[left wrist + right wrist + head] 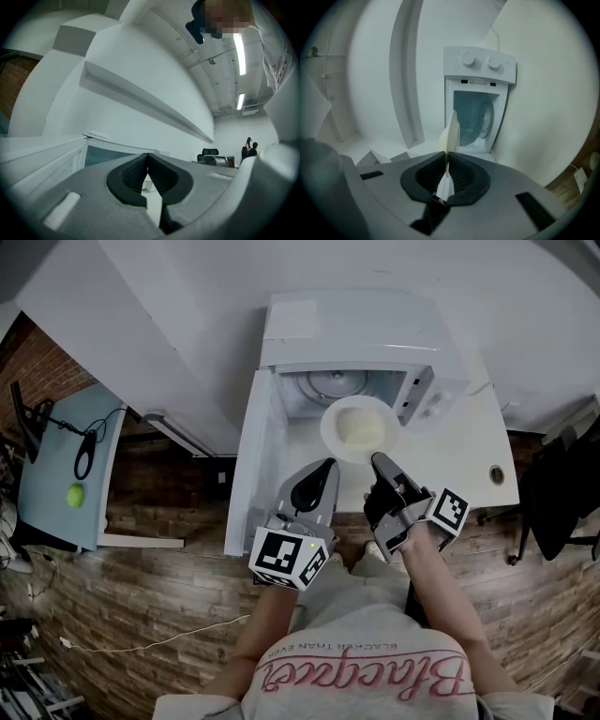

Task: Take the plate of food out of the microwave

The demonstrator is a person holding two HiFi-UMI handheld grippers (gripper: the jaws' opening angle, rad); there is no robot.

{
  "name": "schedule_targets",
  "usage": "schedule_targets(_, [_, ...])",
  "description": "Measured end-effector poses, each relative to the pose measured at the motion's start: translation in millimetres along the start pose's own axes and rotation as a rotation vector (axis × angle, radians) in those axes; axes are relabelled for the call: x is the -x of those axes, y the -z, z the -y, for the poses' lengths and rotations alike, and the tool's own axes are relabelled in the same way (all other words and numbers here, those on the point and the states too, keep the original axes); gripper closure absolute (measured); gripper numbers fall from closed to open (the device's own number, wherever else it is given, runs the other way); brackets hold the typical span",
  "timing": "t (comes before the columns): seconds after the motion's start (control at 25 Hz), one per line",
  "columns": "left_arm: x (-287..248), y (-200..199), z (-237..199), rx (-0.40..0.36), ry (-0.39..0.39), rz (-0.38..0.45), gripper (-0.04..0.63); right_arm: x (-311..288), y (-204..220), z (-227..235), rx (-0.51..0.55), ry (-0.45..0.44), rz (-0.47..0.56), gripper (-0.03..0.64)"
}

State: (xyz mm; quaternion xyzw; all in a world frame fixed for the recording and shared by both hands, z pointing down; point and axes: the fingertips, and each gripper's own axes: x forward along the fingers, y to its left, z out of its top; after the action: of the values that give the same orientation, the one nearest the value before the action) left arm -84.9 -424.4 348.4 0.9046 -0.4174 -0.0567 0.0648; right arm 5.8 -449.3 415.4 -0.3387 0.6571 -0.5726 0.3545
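The white microwave (352, 329) stands on the counter with its door (246, 460) swung wide open to the left. A white plate (328, 429) with pale food (362, 427) hangs just in front of the cavity mouth. My right gripper (379, 463) is shut on the plate's near rim. In the right gripper view the plate (451, 131) shows edge-on between the jaws of the right gripper (446, 169), with the microwave (480, 70) behind. My left gripper (324, 471) is shut on nothing, beside the door, just below and left of the plate; the left gripper (148, 161) looks up at wall and ceiling.
The glass turntable (330, 382) lies in the cavity. The white counter (464, 442) runs to the right, with a round hole (497, 474). A black chair (562, 479) stands at far right. At left, a pale side table (61, 521) bears a green ball (75, 495).
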Motion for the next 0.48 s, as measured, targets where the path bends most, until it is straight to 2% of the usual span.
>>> schedule_targets(0.48, [-14.6, -18.4, 6.5, -0.066, -0.048, 0.037, 0.589, -6.2, -19.8, -23.0, 0.067, -0.057, -0.055, 0.591])
